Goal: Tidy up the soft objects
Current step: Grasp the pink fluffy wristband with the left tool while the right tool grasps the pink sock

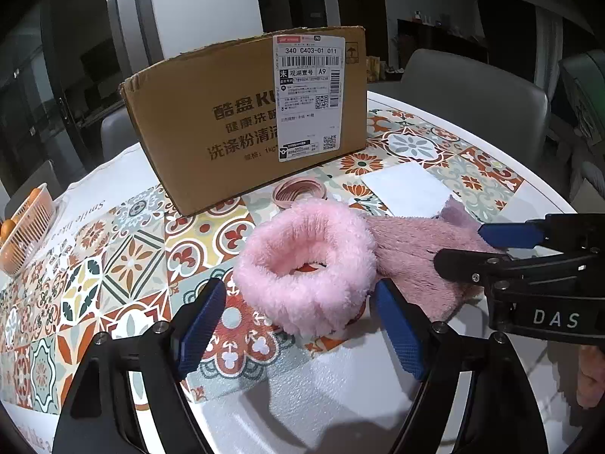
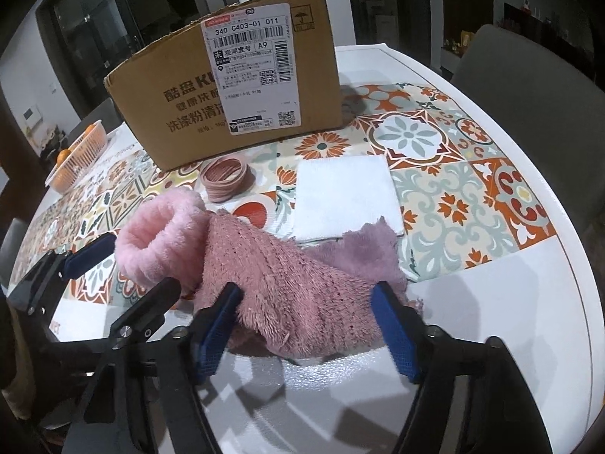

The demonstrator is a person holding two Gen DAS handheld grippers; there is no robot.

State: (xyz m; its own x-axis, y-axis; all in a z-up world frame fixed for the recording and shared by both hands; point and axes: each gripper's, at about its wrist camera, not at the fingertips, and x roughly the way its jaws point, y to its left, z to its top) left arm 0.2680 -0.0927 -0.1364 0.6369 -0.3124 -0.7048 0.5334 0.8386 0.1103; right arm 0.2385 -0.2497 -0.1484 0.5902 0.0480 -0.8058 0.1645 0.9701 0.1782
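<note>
A fluffy light-pink ring [image 1: 306,265] lies on the patterned mat. My left gripper [image 1: 300,302] is open, its blue pads [image 1: 204,321] standing either side of the ring's near edge without squeezing it. Against the ring's right side lies a mauve fuzzy cloth [image 2: 287,287], humped, with a lavender part [image 2: 363,249] behind it. My right gripper [image 2: 306,302] straddles this cloth, jaws half apart, pads [image 2: 393,325] at its edges and not pressing. In the left wrist view the right gripper [image 1: 459,246] reaches in from the right over the cloth [image 1: 408,253]. In the right wrist view the left gripper [image 2: 143,261] is at the ring [image 2: 159,234].
A cardboard box [image 1: 245,121] stands behind, with a pile of pink bands [image 2: 227,178] and a folded white cloth [image 2: 344,196] in front of it. An orange basket [image 1: 26,227] holding oranges sits far left. Grey chairs [image 1: 472,94] ring the round white table [image 2: 510,302]. A hand [image 1: 590,374] shows at right.
</note>
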